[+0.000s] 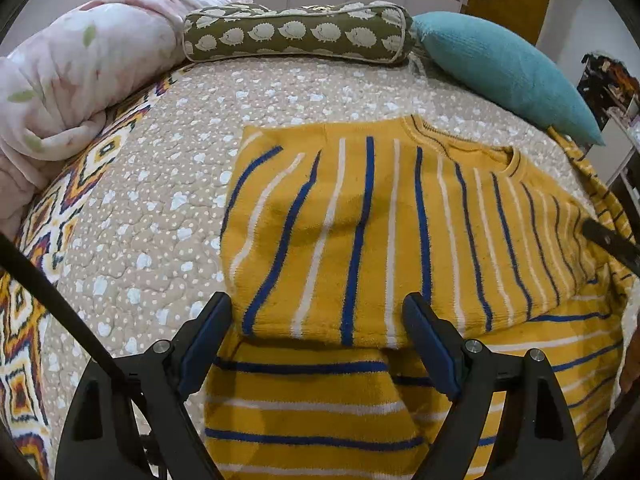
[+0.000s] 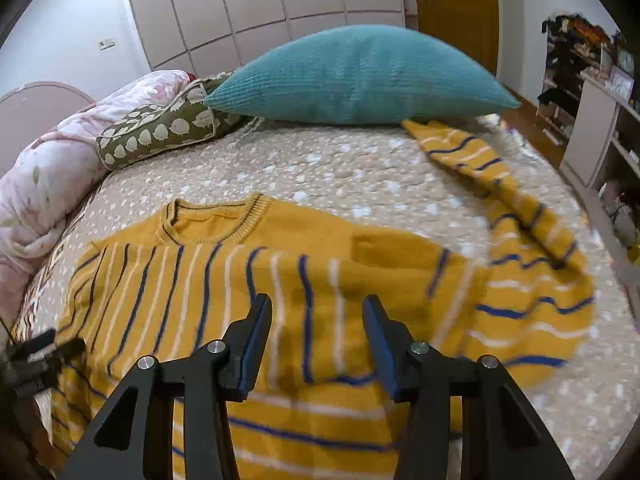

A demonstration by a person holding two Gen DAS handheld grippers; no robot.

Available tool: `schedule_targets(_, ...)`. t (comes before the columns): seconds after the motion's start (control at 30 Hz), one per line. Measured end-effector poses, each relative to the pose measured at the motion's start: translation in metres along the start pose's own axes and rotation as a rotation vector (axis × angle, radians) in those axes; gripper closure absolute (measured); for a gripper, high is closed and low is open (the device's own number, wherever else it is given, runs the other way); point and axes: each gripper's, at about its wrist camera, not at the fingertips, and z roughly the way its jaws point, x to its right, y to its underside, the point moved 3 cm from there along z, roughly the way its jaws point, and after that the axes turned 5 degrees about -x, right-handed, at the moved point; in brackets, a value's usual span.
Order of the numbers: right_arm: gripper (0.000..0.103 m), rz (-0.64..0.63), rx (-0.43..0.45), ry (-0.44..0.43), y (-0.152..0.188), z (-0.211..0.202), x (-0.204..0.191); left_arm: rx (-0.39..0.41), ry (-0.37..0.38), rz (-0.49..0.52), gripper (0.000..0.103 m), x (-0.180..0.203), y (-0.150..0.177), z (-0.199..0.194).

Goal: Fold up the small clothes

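Observation:
A yellow sweater (image 1: 360,220) with blue and white stripes lies on the bed, its left side folded over across the body. In the right wrist view the sweater (image 2: 240,272) shows its collar at the far left, and one sleeve (image 2: 520,216) stretches out to the right toward the teal pillow. My left gripper (image 1: 320,312) is open and empty, just above the folded edge. My right gripper (image 2: 316,316) is open and empty above the sweater's body. The other gripper's tip (image 2: 44,348) shows at the left edge.
The bed has a beige dotted quilt (image 1: 152,200). A pink floral duvet (image 1: 72,80), a green hedgehog bolster (image 1: 296,32) and a teal pillow (image 2: 360,76) lie along the far side. Shelves (image 2: 600,120) stand to the right of the bed.

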Motion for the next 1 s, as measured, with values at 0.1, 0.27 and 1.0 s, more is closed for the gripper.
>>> schedule_targets(0.1, 0.052, 0.008, -0.026, 0.04, -0.008, 0.025, -0.001, 0.002, -0.007, 0.01, 0.017, 0.001, 0.0, 0.002)
schedule_targets(0.27, 0.052, -0.033, -0.068, 0.116, -0.006, 0.043, -0.004, 0.001, -0.008, 0.009, 0.017, 0.003, 0.001, 0.003)
schedule_targets(1.0, 0.042, 0.073, 0.054, 0.114, -0.009, -0.025, 0.089, 0.015, 0.035, 0.027, 0.016, 0.018, 0.002, -0.001)
